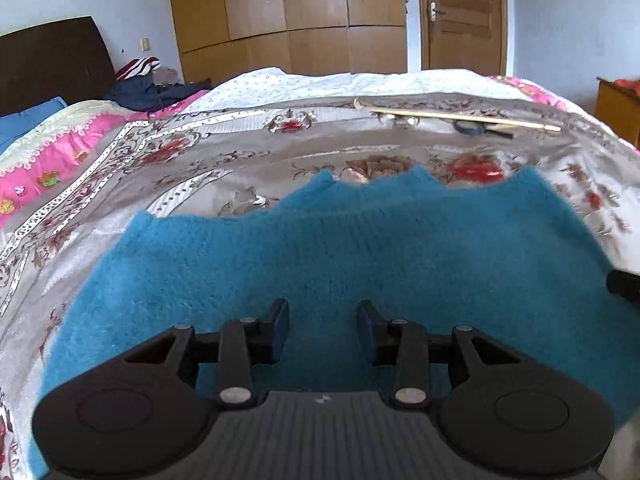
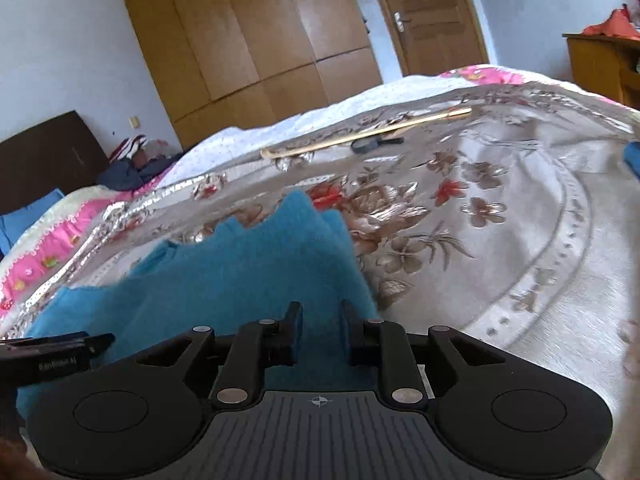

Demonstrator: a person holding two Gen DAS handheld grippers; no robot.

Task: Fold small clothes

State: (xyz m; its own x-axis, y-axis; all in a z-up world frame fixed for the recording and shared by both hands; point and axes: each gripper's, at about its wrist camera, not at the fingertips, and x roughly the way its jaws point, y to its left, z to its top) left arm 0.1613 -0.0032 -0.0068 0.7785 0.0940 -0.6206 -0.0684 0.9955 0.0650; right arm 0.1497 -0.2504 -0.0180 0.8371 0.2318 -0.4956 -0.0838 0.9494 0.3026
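Observation:
A teal knitted garment (image 1: 320, 256) lies flat on the floral bedspread (image 1: 200, 160), its jagged far edge pointing away from me. My left gripper (image 1: 322, 320) is open just above the garment's near middle, holding nothing. In the right wrist view the same garment (image 2: 224, 276) lies to the left, with its right edge folded double. My right gripper (image 2: 320, 322) is open over the garment's near right corner, empty. The left gripper's side (image 2: 52, 354) shows at the left edge of that view, and the right gripper's edge (image 1: 624, 286) shows at the right of the left wrist view.
A wooden stick (image 1: 460, 115) and a dark magnifying glass (image 1: 476, 129) lie on the far side of the bed. Dark clothes (image 1: 156, 90) are piled by the headboard (image 1: 52, 64). A pink quilt (image 1: 52, 156) lies left. Wardrobe, door and a wooden cabinet (image 2: 600, 64) stand beyond.

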